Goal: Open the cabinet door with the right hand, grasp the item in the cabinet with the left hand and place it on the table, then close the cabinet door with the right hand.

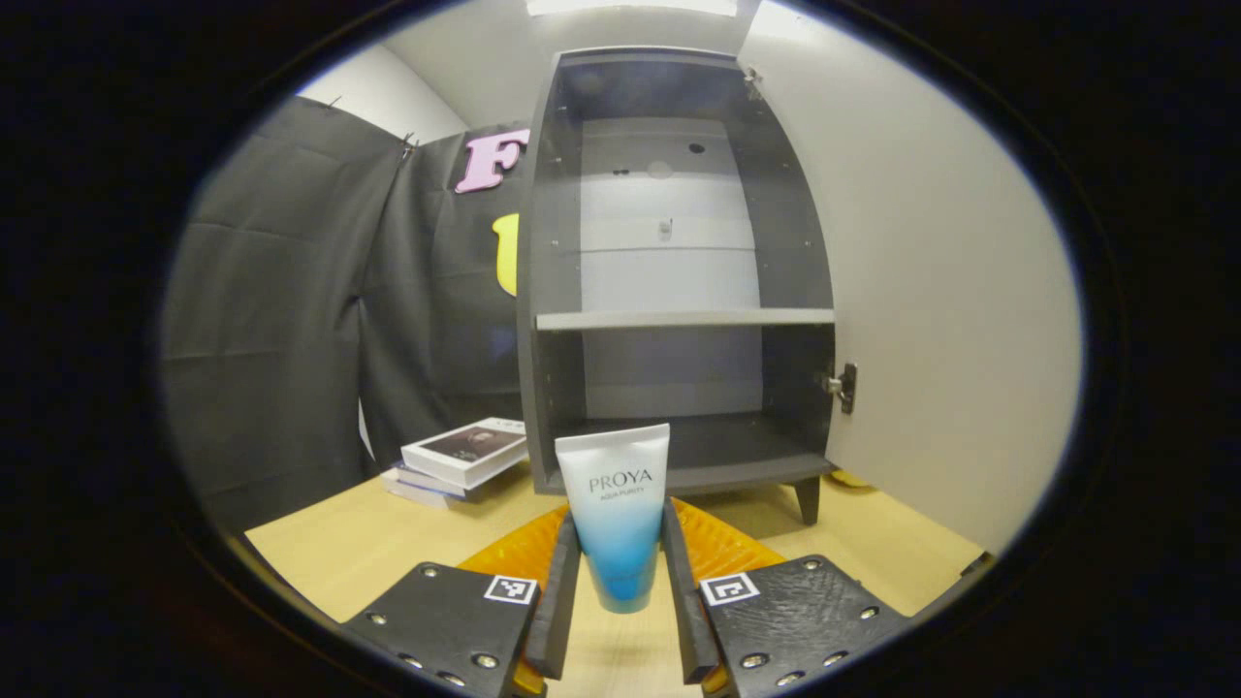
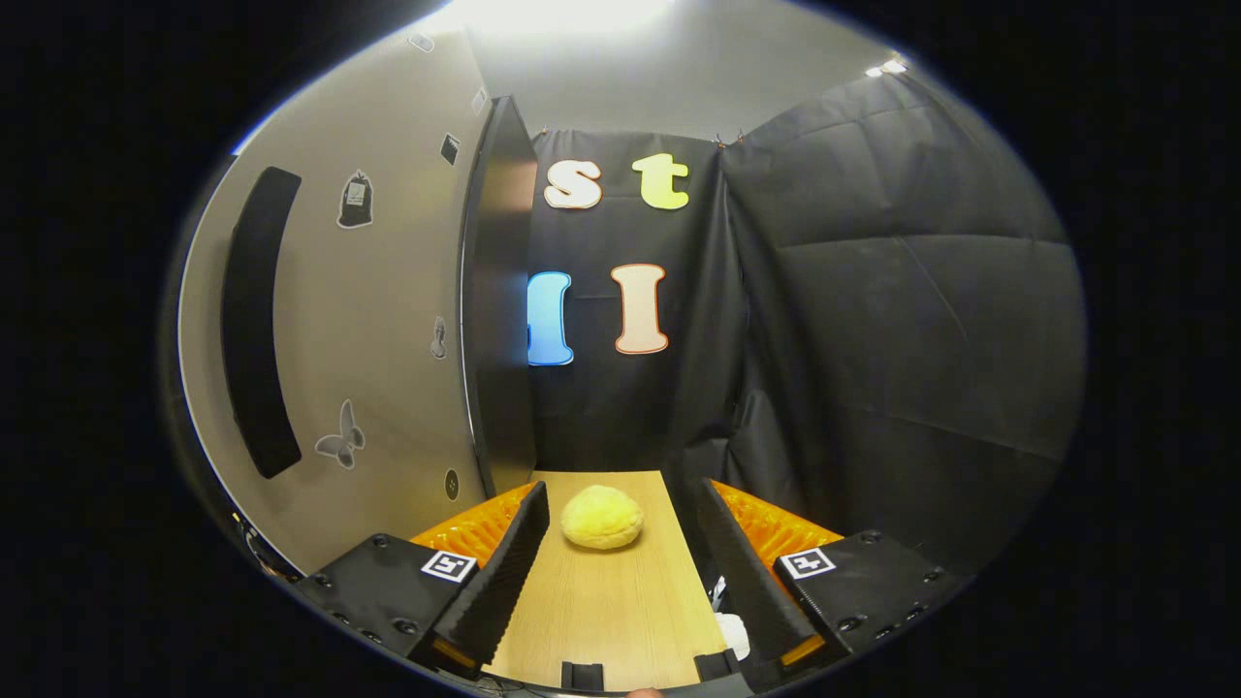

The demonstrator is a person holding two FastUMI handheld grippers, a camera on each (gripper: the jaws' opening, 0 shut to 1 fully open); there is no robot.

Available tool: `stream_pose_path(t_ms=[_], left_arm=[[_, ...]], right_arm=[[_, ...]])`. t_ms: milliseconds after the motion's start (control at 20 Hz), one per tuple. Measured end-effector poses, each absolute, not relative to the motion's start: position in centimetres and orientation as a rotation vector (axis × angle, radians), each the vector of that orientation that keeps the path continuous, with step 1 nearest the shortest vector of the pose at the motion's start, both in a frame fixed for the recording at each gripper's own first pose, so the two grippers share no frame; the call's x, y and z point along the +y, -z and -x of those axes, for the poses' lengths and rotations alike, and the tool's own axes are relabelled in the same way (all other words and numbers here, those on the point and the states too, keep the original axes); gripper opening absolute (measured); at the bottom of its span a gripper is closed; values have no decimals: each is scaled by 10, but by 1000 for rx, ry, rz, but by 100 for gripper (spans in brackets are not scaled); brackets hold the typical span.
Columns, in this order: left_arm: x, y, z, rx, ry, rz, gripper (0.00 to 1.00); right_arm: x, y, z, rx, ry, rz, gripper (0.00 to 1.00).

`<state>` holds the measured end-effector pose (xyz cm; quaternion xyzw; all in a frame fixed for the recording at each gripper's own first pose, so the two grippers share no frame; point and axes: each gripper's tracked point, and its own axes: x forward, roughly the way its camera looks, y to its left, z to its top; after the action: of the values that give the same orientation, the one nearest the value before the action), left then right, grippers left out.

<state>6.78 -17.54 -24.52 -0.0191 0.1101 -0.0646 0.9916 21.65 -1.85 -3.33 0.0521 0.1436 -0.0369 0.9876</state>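
Observation:
In the left gripper view, my left gripper (image 1: 620, 553) is shut on a white and blue tube (image 1: 617, 509), held upright with its cap end down, above the wooden table (image 1: 339, 553). Behind the tube stands the dark cabinet (image 1: 679, 291) with its shelves bare. Its pale door (image 1: 950, 310) is swung wide open on the right. In the right gripper view, my right gripper (image 2: 620, 543) is open over the table, with nothing between its fingers. The open door (image 2: 388, 320) with its dark handle (image 2: 257, 320) stands close on the left.
A stack of books (image 1: 461, 460) lies on the table left of the cabinet. A yellow bun-like thing (image 2: 601, 517) sits on the table (image 2: 611, 611) ahead of the right gripper. Black cloth walls close in the booth.

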Motion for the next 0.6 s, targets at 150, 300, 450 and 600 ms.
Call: stream_pose_path(t_ms=[150, 300, 450, 600], left_arm=[[-177, 275, -54, 252, 120, 43, 47], [-179, 303, -45, 279, 116, 52, 47], [-180, 328, -37, 314, 109, 58, 47], [-180, 344, -28, 344, 99, 64, 46]], right_arm=[[-17, 32, -214, 290, 75, -102, 92], [-13, 35, -211, 303, 75, -86, 92], [-4, 38, -212, 318, 57, -64, 92], [-1, 38, -212, 318, 50, -53, 100]])
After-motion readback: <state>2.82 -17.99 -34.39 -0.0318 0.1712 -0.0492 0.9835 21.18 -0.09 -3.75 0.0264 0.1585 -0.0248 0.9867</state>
